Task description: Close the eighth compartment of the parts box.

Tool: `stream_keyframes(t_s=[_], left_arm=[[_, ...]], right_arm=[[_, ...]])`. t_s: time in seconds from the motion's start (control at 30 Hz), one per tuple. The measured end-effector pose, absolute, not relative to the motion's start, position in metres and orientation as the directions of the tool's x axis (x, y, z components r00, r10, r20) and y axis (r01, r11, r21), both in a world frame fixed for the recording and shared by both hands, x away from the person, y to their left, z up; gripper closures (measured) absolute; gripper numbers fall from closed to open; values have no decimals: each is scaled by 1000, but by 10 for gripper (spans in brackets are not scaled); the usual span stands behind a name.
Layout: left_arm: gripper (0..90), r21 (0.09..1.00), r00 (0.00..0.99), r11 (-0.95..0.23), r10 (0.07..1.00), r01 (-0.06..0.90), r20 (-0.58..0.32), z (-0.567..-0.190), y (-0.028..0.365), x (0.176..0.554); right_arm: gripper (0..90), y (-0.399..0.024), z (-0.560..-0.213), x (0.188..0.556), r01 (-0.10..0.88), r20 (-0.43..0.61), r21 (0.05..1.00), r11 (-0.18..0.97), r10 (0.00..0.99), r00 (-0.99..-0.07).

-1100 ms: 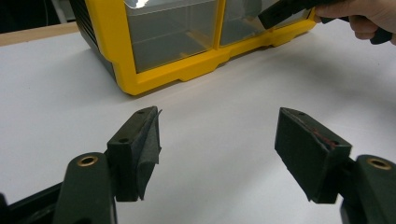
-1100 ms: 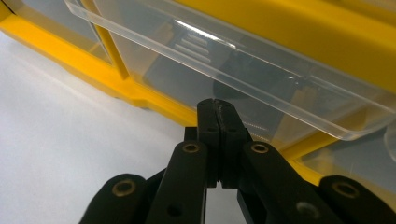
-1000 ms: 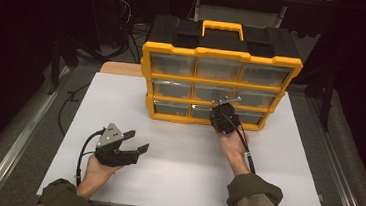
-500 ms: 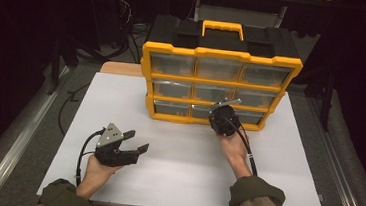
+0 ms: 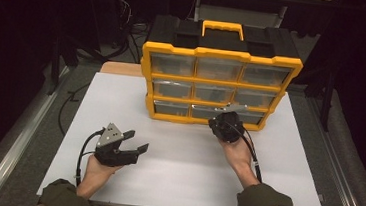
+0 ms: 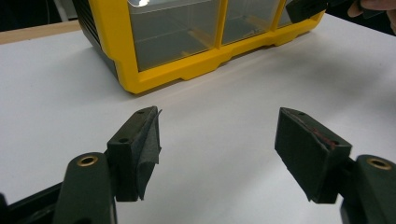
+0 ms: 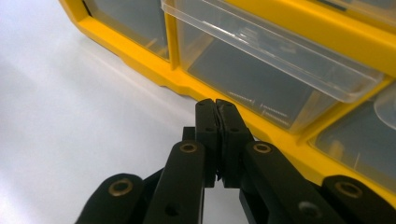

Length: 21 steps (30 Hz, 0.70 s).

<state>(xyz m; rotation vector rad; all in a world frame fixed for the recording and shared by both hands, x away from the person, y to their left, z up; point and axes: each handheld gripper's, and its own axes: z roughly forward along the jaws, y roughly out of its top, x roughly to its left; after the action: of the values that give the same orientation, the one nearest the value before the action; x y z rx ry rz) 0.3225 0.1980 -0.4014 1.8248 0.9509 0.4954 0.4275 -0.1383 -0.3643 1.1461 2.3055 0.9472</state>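
A yellow-framed plastic organiser case with clear drawers and a black top is seen standing upright at the far middle of a white rectangular tabletop. A yellow carry handle is set on its black top. Three rows of clear drawers are counted on its front.

The right gripper is held at the foot of the case, in front of the bottom row, middle to right. Its jaws are seen pressed together pad to pad in the right gripper view, with nothing between them. Their tips are placed just below the lip of a clear plastic drawer that stands slightly out of the frame. Whether the tips touch the yellow rail under it cannot be told. A black cable is trailed back along the right hand.

The left gripper is held low over the tabletop at the near left, well apart from the case. Its jaws are spread wide with nothing between them, as noted in the left gripper view, bare white surface being visible in the gap. The lower left corner of the case is faced from there. Olive-green sleeves are visible at the near edge.
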Motion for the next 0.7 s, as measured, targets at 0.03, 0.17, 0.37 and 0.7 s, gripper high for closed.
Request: stream_keyframes(t_s=[0.03, 0.17, 0.37, 0.7], left_arm=[[314, 897, 610, -211, 788, 388, -79, -401, 198, 322], [314, 898, 609, -210, 789, 387, -77, -401, 198, 322], [314, 898, 607, -207, 791, 387, -79, -401, 198, 322], [314, 898, 607, -207, 791, 387, -80, -401, 198, 322]], right_arm=[[896, -140, -364, 426, 541, -48, 720, 435, 809, -586], [883, -144, -362, 421, 539, -35, 726, 428, 805, -593], [810, -149, -360, 413, 531, -33, 726, 438, 793, -608], [609, -159, -357, 404, 537, 2, 732, 418, 788, -616]])
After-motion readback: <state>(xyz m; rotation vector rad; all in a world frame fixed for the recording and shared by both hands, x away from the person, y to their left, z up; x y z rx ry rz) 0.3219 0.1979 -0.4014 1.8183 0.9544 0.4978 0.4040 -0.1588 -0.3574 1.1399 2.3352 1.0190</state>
